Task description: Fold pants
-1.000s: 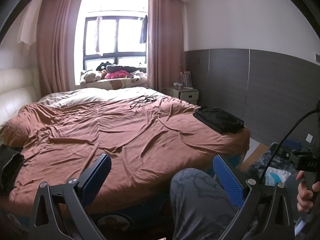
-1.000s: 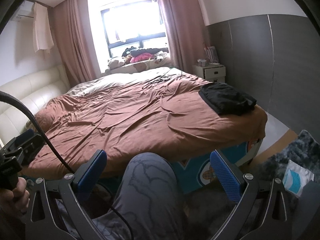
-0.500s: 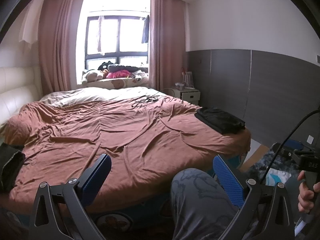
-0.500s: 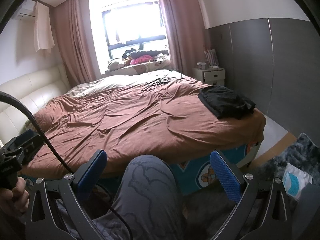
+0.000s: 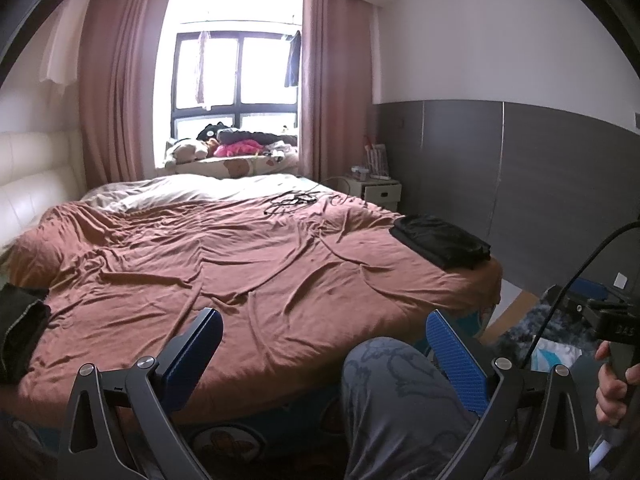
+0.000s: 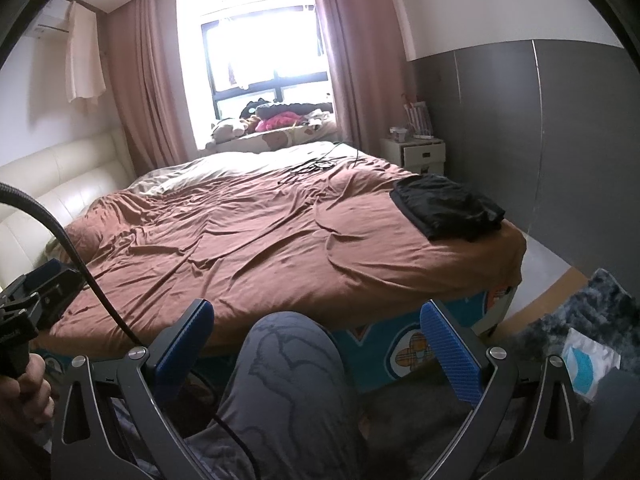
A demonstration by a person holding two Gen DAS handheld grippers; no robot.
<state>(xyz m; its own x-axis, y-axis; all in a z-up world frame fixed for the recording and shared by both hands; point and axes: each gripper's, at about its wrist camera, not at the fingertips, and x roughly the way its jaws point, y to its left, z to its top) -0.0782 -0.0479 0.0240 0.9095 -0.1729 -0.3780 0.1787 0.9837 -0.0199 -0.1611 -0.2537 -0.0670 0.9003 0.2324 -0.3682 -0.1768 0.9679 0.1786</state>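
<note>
Left wrist view: rumpled brown bedspread point(image 5: 248, 272), pink curtains point(image 5: 108, 92), bright window point(image 5: 236, 72).

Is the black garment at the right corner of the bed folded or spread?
Folded: the black garment lies as a compact stacked rectangle on the brown bedspread, no legs spread out.

Blue-padded dark grey tool point(image 5: 324, 350), silver screws, patterned grey trousers point(image 6: 288, 392)

Both wrist views face the bed point(image 5: 280, 264) from its foot.
</note>
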